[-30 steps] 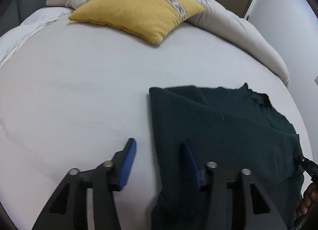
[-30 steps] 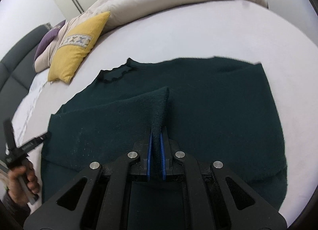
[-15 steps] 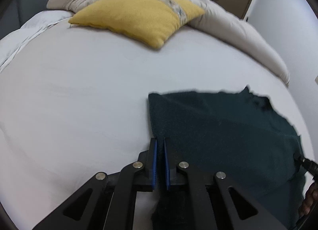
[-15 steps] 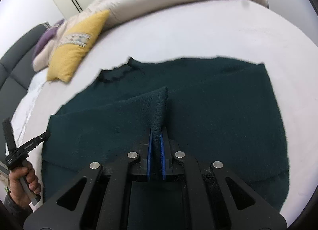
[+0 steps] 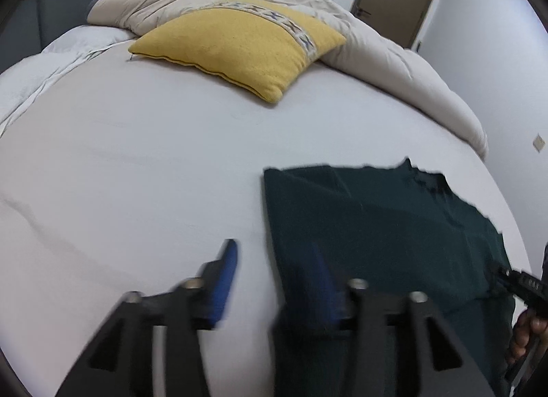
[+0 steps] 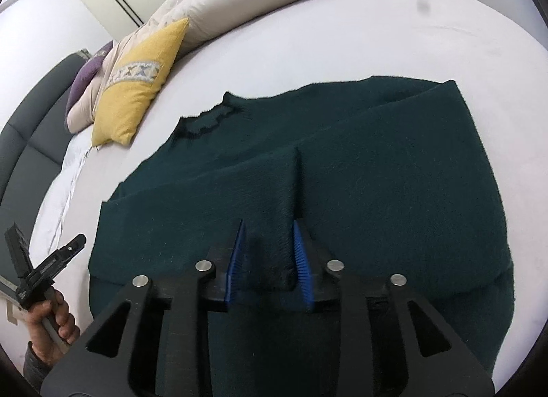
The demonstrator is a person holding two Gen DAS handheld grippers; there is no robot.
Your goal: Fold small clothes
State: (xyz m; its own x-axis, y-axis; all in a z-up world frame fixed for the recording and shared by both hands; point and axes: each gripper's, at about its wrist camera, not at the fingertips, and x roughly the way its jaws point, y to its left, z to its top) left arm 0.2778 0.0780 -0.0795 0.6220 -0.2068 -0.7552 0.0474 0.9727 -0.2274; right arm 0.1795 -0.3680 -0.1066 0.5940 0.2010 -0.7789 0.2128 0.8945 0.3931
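The bed [image 5: 144,164] carries a dark green sweater [image 6: 376,174], lying flat with one sleeve [image 6: 239,191] folded across its body. The right gripper [image 6: 269,256] has just been opening; its jaws stand spread with the sleeve cuff loose between them. The left gripper [image 5: 274,280] has also just been opening; its jaws straddle the sweater's side edge, pinching nothing. Withdraw both grippers straight back without dragging the knit, so the fold stays flat.

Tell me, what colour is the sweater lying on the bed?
The sweater is dark green, nearly teal, in one plain colour. It shows best in the right wrist view.
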